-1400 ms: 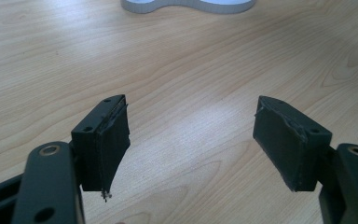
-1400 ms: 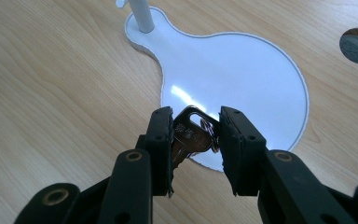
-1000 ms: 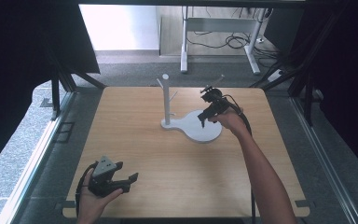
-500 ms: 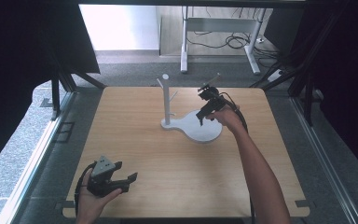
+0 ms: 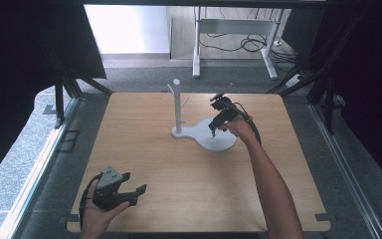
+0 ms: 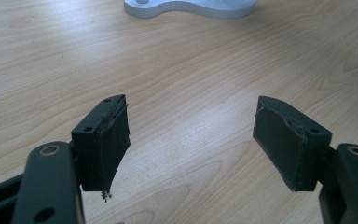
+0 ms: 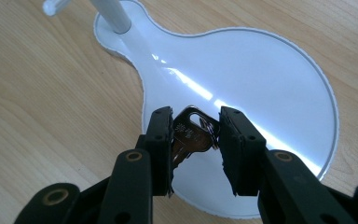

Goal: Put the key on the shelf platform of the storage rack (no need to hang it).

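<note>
A white stand with a round base plate (image 5: 214, 137) (image 7: 261, 79) and an upright post (image 5: 177, 104) (image 7: 112, 14) with short pegs rests on the wooden table (image 5: 179, 164). My right gripper (image 5: 213, 130) (image 7: 196, 140) hovers low over the round plate, shut on a silver key (image 7: 191, 133) pinched between its pads. My left gripper (image 5: 132, 191) (image 6: 191, 140) lies near the table's front left edge in the person's hand, jaws open with nothing between them; the base plate (image 6: 191, 7) shows far ahead of it.
The table's edges drop to grey floor on all sides. A white desk frame (image 5: 234, 40) with cables stands beyond the far edge. Dark curtains hang at left and right.
My right gripper has sunk toward the round base plate with the key in it. The left gripper has kept still.
</note>
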`<action>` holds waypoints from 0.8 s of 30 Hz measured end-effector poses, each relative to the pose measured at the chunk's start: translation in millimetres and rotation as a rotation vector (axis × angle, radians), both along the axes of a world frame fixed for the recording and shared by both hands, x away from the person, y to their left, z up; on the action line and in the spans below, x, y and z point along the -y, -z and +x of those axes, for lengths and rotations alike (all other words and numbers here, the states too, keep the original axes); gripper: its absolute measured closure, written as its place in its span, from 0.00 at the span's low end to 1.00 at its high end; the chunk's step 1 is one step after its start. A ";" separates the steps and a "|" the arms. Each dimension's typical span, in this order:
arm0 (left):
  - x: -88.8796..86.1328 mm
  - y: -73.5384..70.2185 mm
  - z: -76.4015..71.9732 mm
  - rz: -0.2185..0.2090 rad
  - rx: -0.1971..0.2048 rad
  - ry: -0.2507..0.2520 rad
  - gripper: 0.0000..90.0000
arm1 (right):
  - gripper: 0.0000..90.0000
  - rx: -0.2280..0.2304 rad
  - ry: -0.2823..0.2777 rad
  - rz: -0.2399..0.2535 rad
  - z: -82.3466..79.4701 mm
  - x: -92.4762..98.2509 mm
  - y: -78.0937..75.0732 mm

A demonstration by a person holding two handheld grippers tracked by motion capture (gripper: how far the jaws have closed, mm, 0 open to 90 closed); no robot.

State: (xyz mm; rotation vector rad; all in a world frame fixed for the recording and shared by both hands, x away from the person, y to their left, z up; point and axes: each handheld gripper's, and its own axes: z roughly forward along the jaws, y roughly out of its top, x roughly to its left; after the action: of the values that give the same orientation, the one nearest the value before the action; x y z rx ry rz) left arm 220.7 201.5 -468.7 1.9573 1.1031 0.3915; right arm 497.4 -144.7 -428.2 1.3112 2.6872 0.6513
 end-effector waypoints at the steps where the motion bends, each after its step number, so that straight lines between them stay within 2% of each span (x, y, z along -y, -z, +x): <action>1: 0.2 0.1 0.1 0.001 0.000 0.001 0.30 | 0.73 -0.002 0.006 0.000 0.5 -0.2 1.1; 24: 1.5 1.4 0.2 0.011 -0.004 0.005 0.30 | 0.73 -0.032 0.040 -0.021 9.9 5.5 37.8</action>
State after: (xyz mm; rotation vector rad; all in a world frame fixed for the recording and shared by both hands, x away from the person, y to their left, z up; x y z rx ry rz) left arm 221.0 200.1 -470.1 1.9706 1.1008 0.3925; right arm 507.2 -150.3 -466.1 1.3773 2.6778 0.6008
